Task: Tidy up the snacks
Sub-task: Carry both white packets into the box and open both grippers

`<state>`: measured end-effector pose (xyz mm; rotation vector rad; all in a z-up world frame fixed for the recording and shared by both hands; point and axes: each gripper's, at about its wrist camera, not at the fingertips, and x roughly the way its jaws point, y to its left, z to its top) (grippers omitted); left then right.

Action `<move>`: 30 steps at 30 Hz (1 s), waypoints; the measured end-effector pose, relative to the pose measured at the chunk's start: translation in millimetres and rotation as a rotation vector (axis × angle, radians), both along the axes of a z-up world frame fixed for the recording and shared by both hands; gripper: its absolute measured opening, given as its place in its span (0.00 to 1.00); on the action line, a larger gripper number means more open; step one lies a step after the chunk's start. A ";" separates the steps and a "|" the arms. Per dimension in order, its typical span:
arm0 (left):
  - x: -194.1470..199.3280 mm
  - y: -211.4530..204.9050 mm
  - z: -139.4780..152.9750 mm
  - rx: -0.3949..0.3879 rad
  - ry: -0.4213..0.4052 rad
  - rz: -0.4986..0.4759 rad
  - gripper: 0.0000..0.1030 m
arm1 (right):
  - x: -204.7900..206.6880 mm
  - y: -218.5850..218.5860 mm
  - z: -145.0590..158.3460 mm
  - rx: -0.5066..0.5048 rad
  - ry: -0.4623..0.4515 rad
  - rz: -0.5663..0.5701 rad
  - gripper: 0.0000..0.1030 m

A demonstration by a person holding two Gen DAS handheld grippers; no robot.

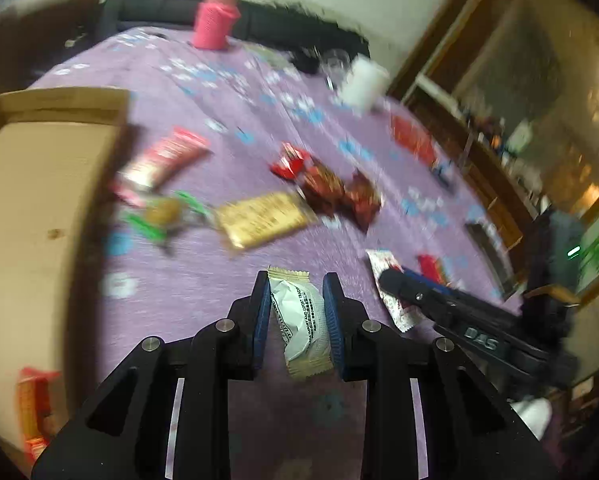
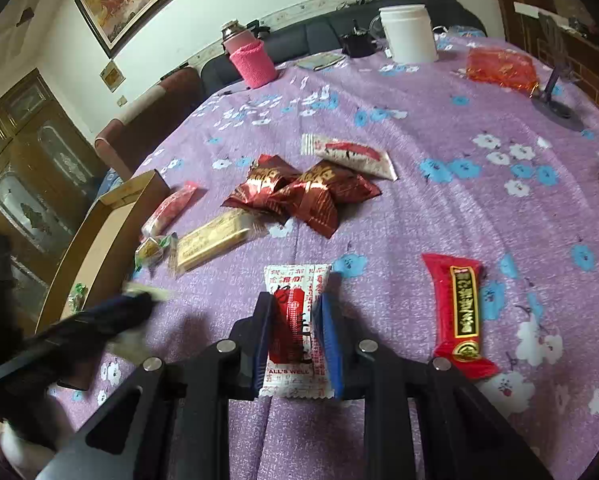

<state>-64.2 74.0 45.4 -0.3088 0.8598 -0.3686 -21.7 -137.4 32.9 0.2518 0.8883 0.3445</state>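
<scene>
My left gripper [image 1: 297, 316] is shut on a white and gold snack packet [image 1: 299, 320], held above the purple flowered tablecloth [image 1: 239, 272]. My right gripper [image 2: 297, 340] is shut on a white and red snack packet [image 2: 297, 332] that rests on the cloth. A cardboard box [image 1: 39, 208] stands at the left and holds a red and orange snack [image 1: 35, 408]. Loose snacks lie mid-table: dark red foil packets [image 2: 299, 192], a gold bar [image 2: 215, 240], a red and white packet [image 2: 351, 156], a red bar [image 2: 459, 316] and a green-wrapped sweet [image 2: 153, 250].
A pink-sleeved flask [image 2: 251, 56], a white jar [image 2: 409, 34] and an orange-red bag [image 2: 501, 68] stand at the far side. A dark stand [image 2: 555, 104] is at the right. A sofa [image 2: 319, 36] lies beyond the table. The left gripper shows blurred at the right wrist view's left edge [image 2: 99, 320].
</scene>
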 end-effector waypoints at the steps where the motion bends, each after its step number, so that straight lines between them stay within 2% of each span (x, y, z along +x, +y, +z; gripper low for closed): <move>1: -5.8 13.3 5.8 -0.018 -0.014 0.022 0.24 | -2.3 1.3 2.5 -0.005 -0.006 -0.003 0.26; 7: -31.6 102.1 19.5 -0.070 -0.047 0.213 0.25 | -12.4 30.3 26.8 0.057 -0.018 0.073 0.26; 12: -51.5 169.0 11.0 -0.045 -0.039 0.392 0.25 | -17.7 96.2 47.9 0.037 -0.039 0.221 0.26; 15: -58.4 193.9 4.8 -0.049 -0.030 0.448 0.25 | -16.9 142.5 52.0 0.023 -0.036 0.312 0.26; 22: -61.1 220.1 0.7 -0.067 -0.020 0.479 0.26 | -16.5 232.0 46.1 -0.060 -0.031 0.463 0.26; 23: -61.0 223.0 0.5 -0.072 -0.019 0.480 0.29 | -15.5 241.4 43.4 -0.072 -0.025 0.475 0.26; 25: -62.5 227.8 -0.2 -0.092 -0.016 0.481 0.47 | -13.6 254.4 39.5 -0.091 -0.018 0.490 0.28; 26: -62.8 230.2 -0.2 -0.101 -0.017 0.481 0.49 | -12.7 258.9 37.6 -0.094 -0.019 0.492 0.28; 30: -68.6 235.1 2.2 -0.143 -0.010 0.479 0.49 | -10.3 257.9 35.3 -0.064 -0.016 0.473 0.45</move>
